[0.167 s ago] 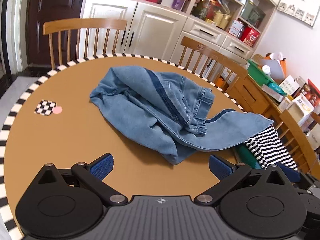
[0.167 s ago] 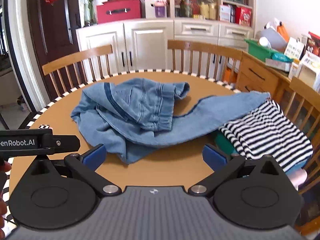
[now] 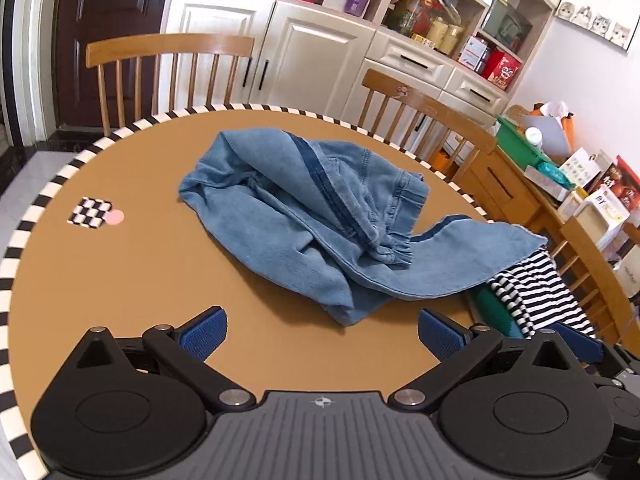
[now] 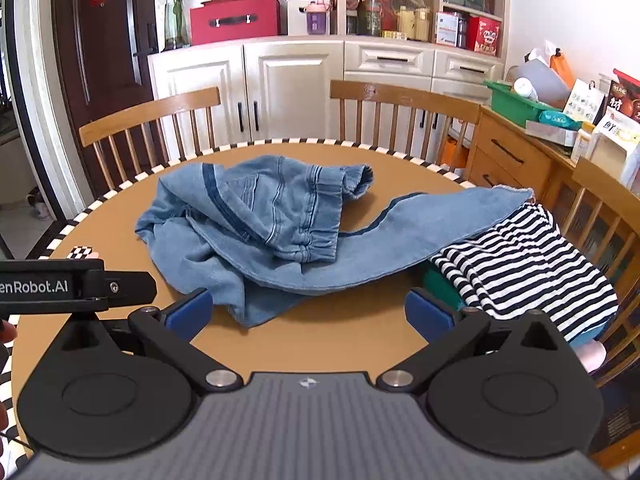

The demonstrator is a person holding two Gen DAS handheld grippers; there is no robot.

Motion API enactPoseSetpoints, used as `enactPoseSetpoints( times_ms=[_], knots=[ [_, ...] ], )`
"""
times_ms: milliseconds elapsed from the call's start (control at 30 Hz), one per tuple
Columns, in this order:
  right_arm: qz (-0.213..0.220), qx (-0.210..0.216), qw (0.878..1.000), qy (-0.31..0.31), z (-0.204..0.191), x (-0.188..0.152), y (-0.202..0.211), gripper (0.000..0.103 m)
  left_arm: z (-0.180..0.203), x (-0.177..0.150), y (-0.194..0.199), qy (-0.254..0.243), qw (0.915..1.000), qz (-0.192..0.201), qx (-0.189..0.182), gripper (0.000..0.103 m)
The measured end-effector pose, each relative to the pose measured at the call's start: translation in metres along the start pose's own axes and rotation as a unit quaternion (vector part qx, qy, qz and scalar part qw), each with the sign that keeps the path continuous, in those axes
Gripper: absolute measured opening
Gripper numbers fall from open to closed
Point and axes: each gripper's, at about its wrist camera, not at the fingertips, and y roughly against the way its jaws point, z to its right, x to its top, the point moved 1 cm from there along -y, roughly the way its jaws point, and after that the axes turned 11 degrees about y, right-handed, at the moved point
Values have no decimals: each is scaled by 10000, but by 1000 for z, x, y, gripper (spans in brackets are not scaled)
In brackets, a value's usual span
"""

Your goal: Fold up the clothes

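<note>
A crumpled pair of light blue jeans (image 3: 304, 220) lies in the middle of the round brown table (image 3: 120, 280), one leg stretching right over a black-and-white striped garment (image 3: 536, 292). The jeans (image 4: 256, 232) and the striped garment (image 4: 520, 264) also show in the right wrist view. My left gripper (image 3: 322, 334) is open and empty, just short of the jeans' near corner. My right gripper (image 4: 308, 314) is open and empty, with the jeans' near corner between its blue pads. The left gripper's body (image 4: 72, 286) shows at the left of the right wrist view.
A checkered marker with a pink dot (image 3: 94, 213) lies on the table's left side. Wooden chairs (image 3: 168, 72) stand around the far rim. A wooden sideboard with boxes and a green bin (image 4: 516, 102) is at the right. A green cloth (image 4: 440, 284) lies under the striped garment.
</note>
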Motion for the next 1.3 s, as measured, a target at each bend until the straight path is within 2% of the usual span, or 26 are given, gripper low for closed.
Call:
enactPoseSetpoints(
  times_ms=[67,467,700,1000,1300],
  knots=[
    [5,12,10000,-12,0,0,0,103,-2,0,1,-9,9999,46,-96,103],
    [57,45,10000,-9,1,-3,7,103,-4,-1,16,8,10000,78,-17,103],
    [50,-105,9999,17,2,-5,9,103,-8,-2,21,6,9999,103,65,103],
    [-20,-63,9995,-306,13,-8,9,103,-12,-4,21,-12,9999,7,124,103],
    [-58,-53,9996,-276,9,-7,8,103,-12,-6,19,-63,9999,-106,117,103]
  ],
)
